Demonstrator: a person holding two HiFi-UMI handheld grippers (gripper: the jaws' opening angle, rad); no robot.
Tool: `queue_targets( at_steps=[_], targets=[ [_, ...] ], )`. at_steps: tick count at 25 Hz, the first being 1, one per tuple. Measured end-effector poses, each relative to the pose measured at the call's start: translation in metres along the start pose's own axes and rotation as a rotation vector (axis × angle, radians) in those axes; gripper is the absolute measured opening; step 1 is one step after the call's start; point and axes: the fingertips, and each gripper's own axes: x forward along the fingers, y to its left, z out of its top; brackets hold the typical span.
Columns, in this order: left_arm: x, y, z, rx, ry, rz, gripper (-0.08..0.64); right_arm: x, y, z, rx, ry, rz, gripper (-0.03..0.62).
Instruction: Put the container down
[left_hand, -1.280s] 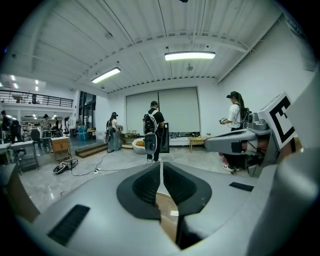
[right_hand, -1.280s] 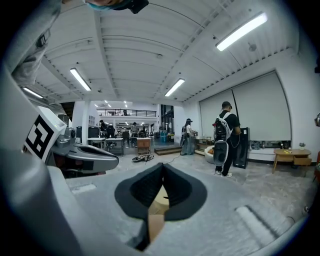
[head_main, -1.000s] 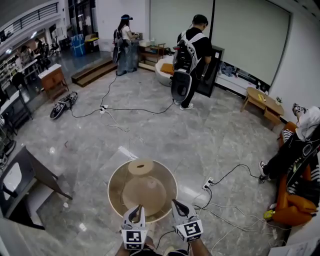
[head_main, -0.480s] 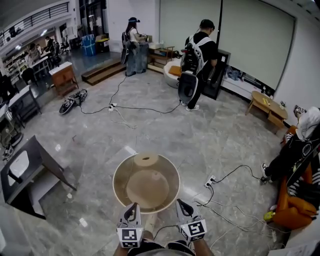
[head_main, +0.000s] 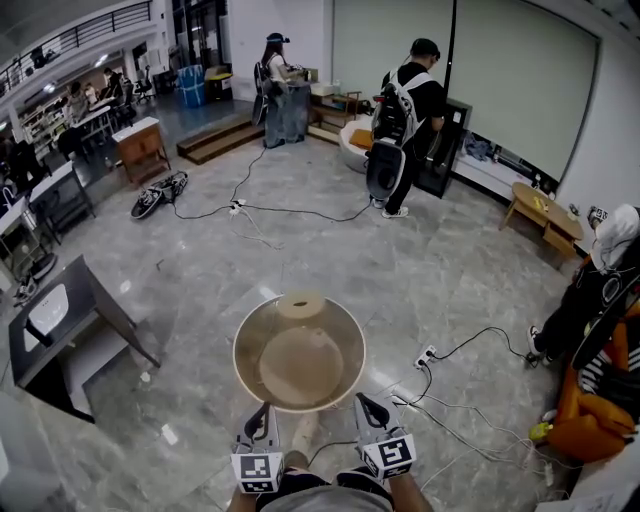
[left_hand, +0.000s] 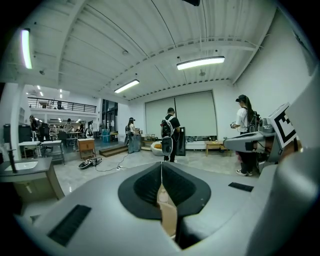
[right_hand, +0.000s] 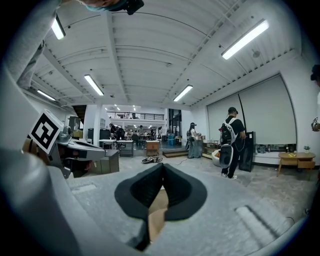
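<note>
Between the left gripper's (head_main: 262, 418) fingers (left_hand: 142, 187) sits the near rim of the container (head_main: 298, 352), pinched tight. The right gripper (head_main: 366, 408) clamps the same rim, a little to the right. The container, a wide tan bowl, hangs above the marble floor (head_main: 200, 270), with a power strip (head_main: 427, 357) to its right.

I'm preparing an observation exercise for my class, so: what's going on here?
A person holds a large round beige container out in front, above the marble floor, with a gripper in each hand. The left gripper and the right gripper each have their jaws shut on its near rim. It has not been set down yet. Farther off in the hall, other people stand.
</note>
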Motion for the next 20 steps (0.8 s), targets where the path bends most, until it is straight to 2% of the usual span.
queue_targets(
  at_steps=[20],
  targets=[
    [0.0037,0.0016,0.0019,0.021,-0.007,-0.021,0.021,0.0061,0.0063,-0.0020,-0.009,0.000,0.005,-0.002]
  ],
)
